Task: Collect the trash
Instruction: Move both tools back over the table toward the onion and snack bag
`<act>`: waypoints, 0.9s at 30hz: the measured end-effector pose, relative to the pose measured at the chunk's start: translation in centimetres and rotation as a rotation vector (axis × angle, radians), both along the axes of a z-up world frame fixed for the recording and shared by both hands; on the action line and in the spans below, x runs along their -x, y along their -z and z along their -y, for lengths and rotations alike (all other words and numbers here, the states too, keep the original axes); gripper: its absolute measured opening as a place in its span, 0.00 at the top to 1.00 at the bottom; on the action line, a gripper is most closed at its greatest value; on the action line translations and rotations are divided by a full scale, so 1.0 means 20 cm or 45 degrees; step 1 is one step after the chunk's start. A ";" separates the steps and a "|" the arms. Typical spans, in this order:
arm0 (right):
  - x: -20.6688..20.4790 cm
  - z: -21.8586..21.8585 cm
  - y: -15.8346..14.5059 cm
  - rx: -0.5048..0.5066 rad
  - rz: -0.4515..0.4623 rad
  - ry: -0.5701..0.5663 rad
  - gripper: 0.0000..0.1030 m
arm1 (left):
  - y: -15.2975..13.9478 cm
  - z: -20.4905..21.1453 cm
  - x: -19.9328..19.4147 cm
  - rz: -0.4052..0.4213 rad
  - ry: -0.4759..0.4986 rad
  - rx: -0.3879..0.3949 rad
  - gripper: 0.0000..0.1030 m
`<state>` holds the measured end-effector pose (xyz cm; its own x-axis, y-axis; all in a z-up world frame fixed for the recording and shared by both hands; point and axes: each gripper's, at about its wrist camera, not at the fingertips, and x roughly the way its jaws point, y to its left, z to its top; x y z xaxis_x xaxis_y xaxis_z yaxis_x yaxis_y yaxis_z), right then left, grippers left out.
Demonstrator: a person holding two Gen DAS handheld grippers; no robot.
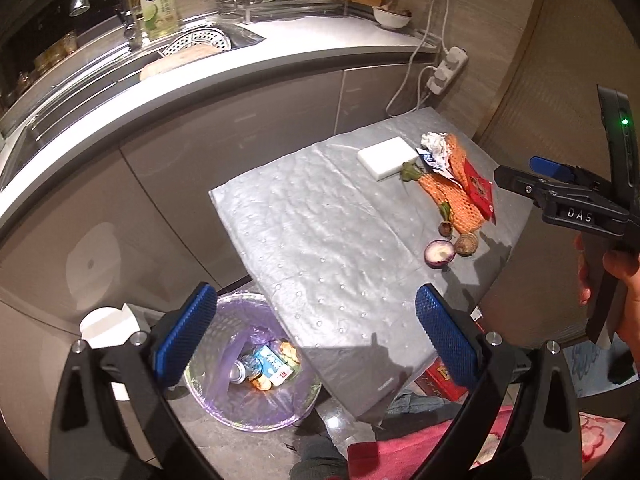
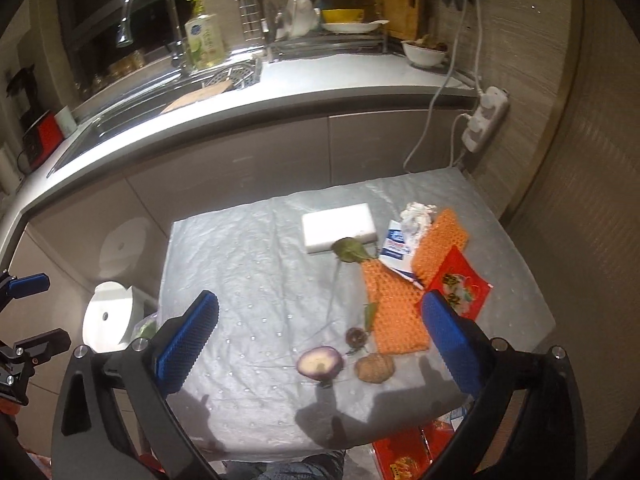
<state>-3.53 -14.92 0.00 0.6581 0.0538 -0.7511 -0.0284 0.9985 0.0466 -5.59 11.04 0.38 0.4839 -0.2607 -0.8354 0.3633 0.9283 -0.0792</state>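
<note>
**Both grippers empty above the scrap pile, bin waiting below**

Right gripper [image 2: 320, 336], pads spread wide and empty, hangs over the near table edge, facing the halved purple fruit [image 2: 320, 362] and brown husk [image 2: 375, 367], probably because they lie closest. Beyond: orange mesh [image 2: 394, 316], red packet [image 2: 460, 288], crumpled wrapper [image 2: 416, 216], leaf [image 2: 351, 250], all clustered on the silver-covered table [image 2: 248, 280]. Left gripper [image 1: 310, 332], likewise released, hovers over the lined bin [image 1: 256, 404] beside the table, already holding a can and cartons, handy for drops
</note>
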 end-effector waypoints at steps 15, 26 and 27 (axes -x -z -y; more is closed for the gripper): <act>0.02 0.41 0.02 0.006 -0.027 0.157 0.02 | 0.20 0.59 -0.16 -0.081 0.185 0.030 0.07; -0.05 0.58 0.09 0.033 -0.096 0.134 0.02 | 0.53 0.85 -0.20 -0.234 0.211 0.038 0.08; -0.05 0.59 0.09 0.037 -0.100 0.128 0.02 | 0.55 0.87 -0.20 -0.242 0.208 0.034 0.08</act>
<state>-2.51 -26.78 -1.85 0.5979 -0.0320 -0.8009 0.0743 0.9971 0.0155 -1.59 -6.29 -10.71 0.2680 -0.3458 -0.8992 0.4849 0.8550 -0.1842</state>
